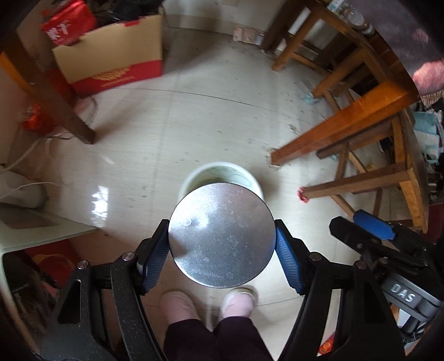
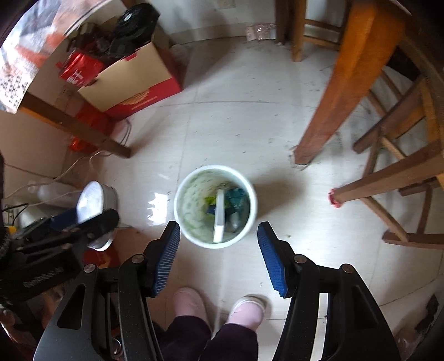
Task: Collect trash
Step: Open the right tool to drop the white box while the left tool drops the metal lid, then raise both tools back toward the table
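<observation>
Far left: red-and-tan cardboard box [image 2: 133, 86] on the floor [image 2: 236, 116] by a dark wooden leg [image 2: 75, 125], red bag [image 2: 80, 69] and black fan [image 2: 136, 22] stuffed in it. White cables [image 2: 55, 177] trail on the tiles below.

Left gripper [image 1: 222, 250]: clenched on a round metal tin [image 1: 220, 234], blue pads [image 1: 155, 258] pressing its rim from both sides. Flat silver end faces the camera. Tin is in the air, well above the floor, directly over the near edge of the bin [image 1: 244, 173] in the left wrist view; most of the bin is hidden behind it. In the right wrist view the same tin [image 2: 94, 205] sits off to the left of the bin, so actual overlap vs. parallax: cannot tell.

Centre: white bin [image 2: 183, 194] upright on the tiles, open top. Inside: a white flat strip [image 2: 219, 216] leaning on the wall, teal wrapper [image 2: 236, 198], some yellow-green scraps [image 2: 209, 201].

Right gripper [image 2: 219, 255]: released, jaws wide apart, nothing between the pads, held above the floor just on the near side of the bin. Also visible at the right edge of the left wrist view [image 1: 374, 227].

Bottom: person's feet in pink slippers [image 2: 247, 311], just behind the bin.

Right: orange-brown wooden table leg [image 2: 333, 111] near the bin, wooden chair [image 2: 402, 166] beyond it, one leg tipped with a red cap [image 2: 335, 198].
</observation>
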`<state>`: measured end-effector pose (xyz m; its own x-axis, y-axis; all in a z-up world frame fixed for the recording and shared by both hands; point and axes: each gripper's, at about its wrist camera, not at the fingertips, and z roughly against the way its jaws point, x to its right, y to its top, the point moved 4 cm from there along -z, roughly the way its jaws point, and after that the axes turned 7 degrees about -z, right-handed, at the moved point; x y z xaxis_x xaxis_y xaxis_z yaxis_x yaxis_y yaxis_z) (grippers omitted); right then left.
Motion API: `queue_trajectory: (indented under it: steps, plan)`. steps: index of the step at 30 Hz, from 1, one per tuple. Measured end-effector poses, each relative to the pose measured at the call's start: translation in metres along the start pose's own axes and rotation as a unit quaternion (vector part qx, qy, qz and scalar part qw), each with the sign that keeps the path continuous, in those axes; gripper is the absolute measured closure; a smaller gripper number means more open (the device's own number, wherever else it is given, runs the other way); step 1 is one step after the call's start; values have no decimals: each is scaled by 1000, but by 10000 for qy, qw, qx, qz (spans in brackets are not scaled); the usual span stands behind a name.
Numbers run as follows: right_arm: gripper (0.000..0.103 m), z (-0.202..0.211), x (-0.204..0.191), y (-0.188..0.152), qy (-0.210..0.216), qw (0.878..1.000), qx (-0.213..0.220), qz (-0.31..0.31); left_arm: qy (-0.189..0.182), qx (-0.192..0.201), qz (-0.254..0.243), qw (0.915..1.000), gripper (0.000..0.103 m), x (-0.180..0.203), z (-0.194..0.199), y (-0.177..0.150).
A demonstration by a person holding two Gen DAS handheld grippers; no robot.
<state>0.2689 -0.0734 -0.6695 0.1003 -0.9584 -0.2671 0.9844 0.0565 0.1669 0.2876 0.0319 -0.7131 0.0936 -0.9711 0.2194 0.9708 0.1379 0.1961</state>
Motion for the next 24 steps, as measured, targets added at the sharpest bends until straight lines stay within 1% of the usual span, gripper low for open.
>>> queue_trajectory:
  steps: [2,3,4,5,8,12,16,18,22,24]
  plan:
    - [49,2,6,5,-35,10000,78,-50,-184,25,-29,9998,31,9,-8,6]
    - [49,4,9,7,-51,9999,116,-81,-260,57,-22,9996,29,10,-10,7]
    - [49,6,12,10,-61,9998,158,-130,-333,62,-25,9994,24,12,-14,9]
    - [49,8,15,12,-54,9997,188,-171,-340,0,-61,9994,16,14,-21,10]
    - [49,12,21,14,28,9992,241,-307,-81,-52,-59,9999,16,13,-29,11]
    - [49,17,22,12,65,9989,264,-376,45,-14,-1,10000,16,9,-18,8]
    - [49,28,17,11,118,9990,237,-360,133,26,-23,9999,16,8,10,6]
    - [49,40,11,13,146,9990,266,-316,134,90,-43,9999,16,11,31,7]
    - [49,73,-2,21,214,9987,397,-223,187,283,-141,9993,16,18,83,13]
    - [49,92,-8,26,264,9983,479,-188,224,442,-196,9986,16,24,118,18]
